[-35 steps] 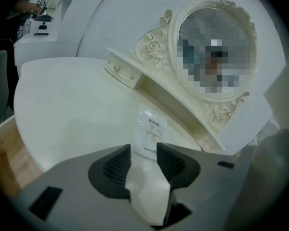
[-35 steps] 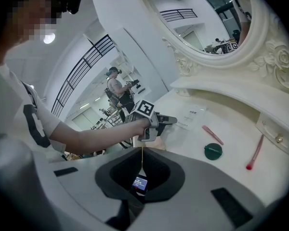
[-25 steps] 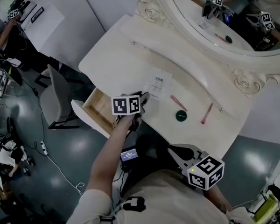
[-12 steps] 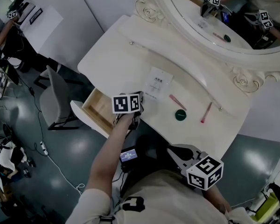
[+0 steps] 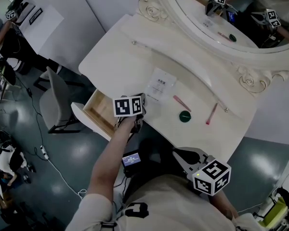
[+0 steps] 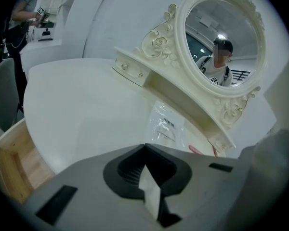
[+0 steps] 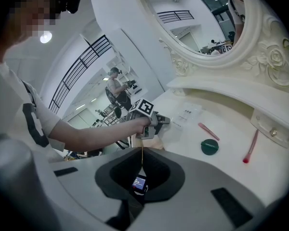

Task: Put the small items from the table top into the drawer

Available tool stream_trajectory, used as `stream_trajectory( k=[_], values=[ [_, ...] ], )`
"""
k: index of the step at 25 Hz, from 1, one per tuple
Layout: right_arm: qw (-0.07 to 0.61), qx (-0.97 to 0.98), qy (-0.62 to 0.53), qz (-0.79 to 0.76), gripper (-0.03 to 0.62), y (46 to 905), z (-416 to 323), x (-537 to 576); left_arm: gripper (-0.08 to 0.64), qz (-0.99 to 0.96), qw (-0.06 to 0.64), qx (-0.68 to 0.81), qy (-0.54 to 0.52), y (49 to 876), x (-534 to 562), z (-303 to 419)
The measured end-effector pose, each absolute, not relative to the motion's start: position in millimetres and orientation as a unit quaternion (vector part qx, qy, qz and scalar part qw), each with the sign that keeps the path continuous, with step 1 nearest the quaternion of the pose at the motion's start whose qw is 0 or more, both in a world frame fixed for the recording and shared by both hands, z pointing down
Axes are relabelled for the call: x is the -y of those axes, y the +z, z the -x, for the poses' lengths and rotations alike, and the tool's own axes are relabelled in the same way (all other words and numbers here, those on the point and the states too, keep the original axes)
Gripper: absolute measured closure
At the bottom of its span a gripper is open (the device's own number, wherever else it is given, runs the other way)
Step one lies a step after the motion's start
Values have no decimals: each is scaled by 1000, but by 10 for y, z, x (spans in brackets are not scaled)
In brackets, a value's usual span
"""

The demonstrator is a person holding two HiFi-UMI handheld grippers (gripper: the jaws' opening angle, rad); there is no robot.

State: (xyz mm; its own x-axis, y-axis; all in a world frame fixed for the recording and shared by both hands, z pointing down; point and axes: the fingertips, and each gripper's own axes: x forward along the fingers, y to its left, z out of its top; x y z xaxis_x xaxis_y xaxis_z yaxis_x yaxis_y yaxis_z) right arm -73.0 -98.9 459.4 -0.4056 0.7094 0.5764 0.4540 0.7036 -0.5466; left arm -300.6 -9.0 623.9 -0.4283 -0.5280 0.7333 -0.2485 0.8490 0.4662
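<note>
readable text: none | clear packet (image 5: 160,86) label: print illegible

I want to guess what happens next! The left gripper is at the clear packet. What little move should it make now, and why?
Probably lift the clear packet slightly and swing it toward the open drawer. The left gripper has just closed, seemingly on the packet's near edge, and the drawer stands open right beside it.
</note>
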Motion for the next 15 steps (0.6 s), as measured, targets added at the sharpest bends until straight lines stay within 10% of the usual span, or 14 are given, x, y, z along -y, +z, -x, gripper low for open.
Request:
stream_trajectory(
  k=[15],
  values=[
    [413,826,141,356,565,4532,681,938,503,-221,472,831,-194,6119,37,2890]
  ],
)
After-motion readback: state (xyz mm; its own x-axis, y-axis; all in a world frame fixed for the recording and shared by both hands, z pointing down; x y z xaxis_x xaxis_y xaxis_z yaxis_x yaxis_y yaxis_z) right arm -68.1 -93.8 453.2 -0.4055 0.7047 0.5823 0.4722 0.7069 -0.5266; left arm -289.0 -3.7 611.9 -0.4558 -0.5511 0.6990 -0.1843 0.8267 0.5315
